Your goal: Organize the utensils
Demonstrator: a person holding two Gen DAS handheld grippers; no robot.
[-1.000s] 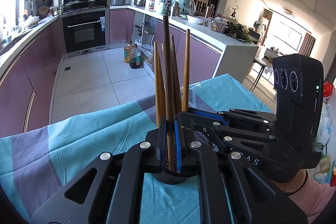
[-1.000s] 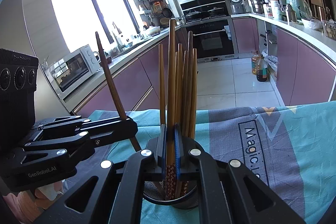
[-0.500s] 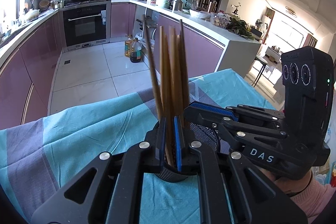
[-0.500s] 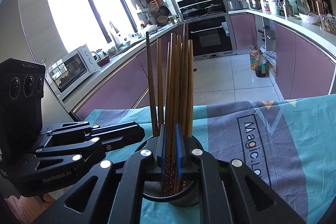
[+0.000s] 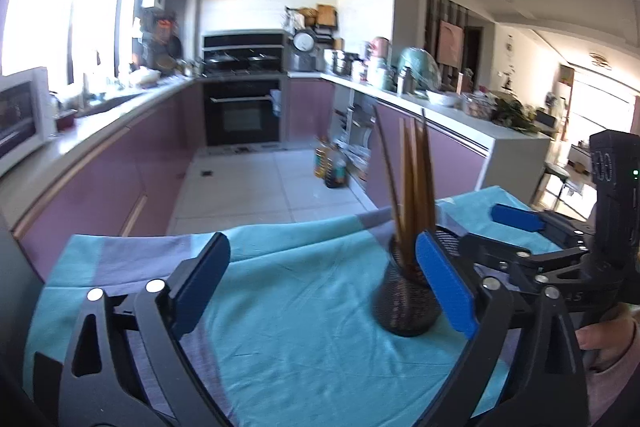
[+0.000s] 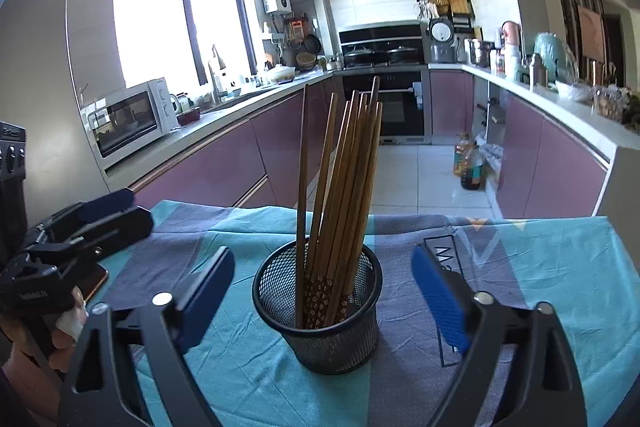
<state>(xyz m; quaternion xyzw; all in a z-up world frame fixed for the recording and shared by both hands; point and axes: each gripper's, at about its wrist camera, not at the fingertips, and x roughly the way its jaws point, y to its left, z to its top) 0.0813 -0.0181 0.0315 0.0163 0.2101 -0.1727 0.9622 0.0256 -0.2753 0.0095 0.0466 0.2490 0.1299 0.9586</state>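
Observation:
A black mesh cup point(image 6: 320, 311) stands on the teal and grey tablecloth point(image 6: 540, 267) and holds several wooden chopsticks point(image 6: 344, 187) upright. My right gripper point(image 6: 322, 291) is open and empty, its blue pads on either side of the cup and a little nearer to me. My left gripper point(image 5: 320, 287) is open and empty, with the cup point(image 5: 404, 301) just behind its right pad. The chopsticks point(image 5: 412, 187) show blurred there. Each gripper shows in the other's view, the left point(image 6: 80, 223) and the right point(image 5: 532, 239).
The cloth-covered table ends ahead at a drop to the tiled kitchen floor point(image 6: 424, 179). Purple cabinets, an oven point(image 5: 240, 115) and a microwave point(image 6: 128, 115) line the walls. Oil bottles point(image 6: 470, 167) stand on the floor.
Both grippers have opened and let go of their chopsticks, which now stand in the cup. Both have pulled back from the cup, the left one swinging leftward.

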